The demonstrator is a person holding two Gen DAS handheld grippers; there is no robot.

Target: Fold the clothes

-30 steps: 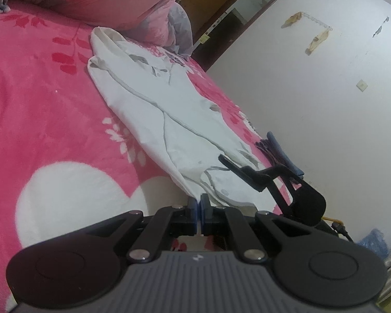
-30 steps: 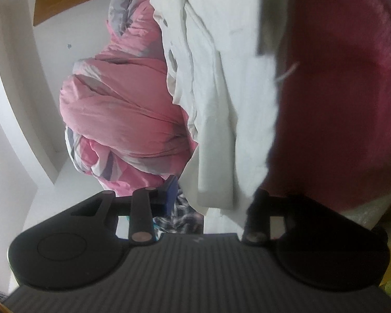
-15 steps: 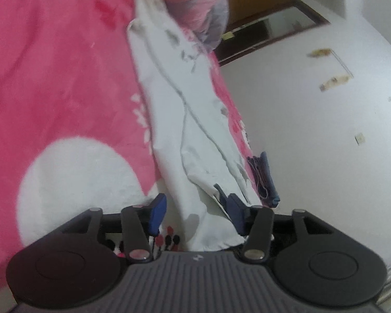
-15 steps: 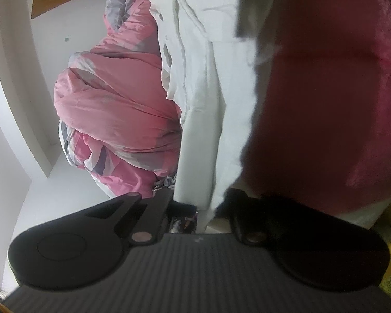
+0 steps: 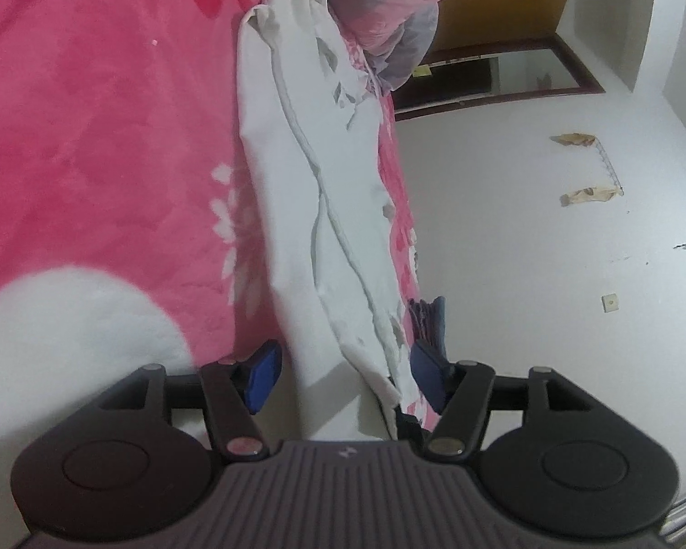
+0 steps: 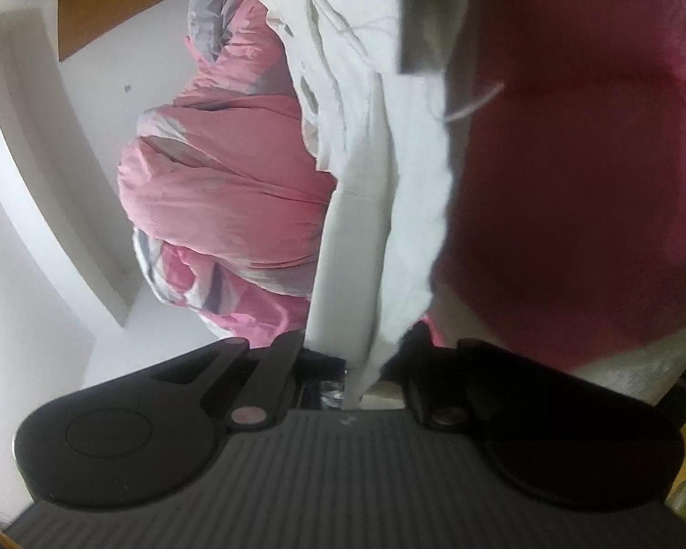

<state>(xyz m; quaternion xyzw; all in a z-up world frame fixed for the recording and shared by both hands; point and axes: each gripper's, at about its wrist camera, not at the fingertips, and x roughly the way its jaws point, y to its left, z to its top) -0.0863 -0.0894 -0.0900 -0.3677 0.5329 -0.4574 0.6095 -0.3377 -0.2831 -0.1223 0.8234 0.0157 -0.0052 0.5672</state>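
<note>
A long white garment [image 5: 315, 192] with grey marks lies stretched along the pink blanket [image 5: 91, 146] on the bed. My left gripper [image 5: 345, 373] is open, its blue pads [image 5: 263, 375] on either side of the garment's near end. In the right wrist view the same white garment [image 6: 379, 210] runs down between my right gripper's [image 6: 356, 361] fingers. That gripper looks shut on the garment's edge, with the pads hidden by the cloth.
A rumpled pink and grey quilt [image 6: 224, 201] is heaped at the head of the bed. A dark blue folded cloth [image 5: 430, 320] lies at the bed's edge by the white wall [image 5: 526, 251]. A brown door frame [image 5: 494, 68] is beyond.
My left gripper opened from shut and moved down to straddle the garment's near end. My right gripper closed in on the garment's other end and holds it.
</note>
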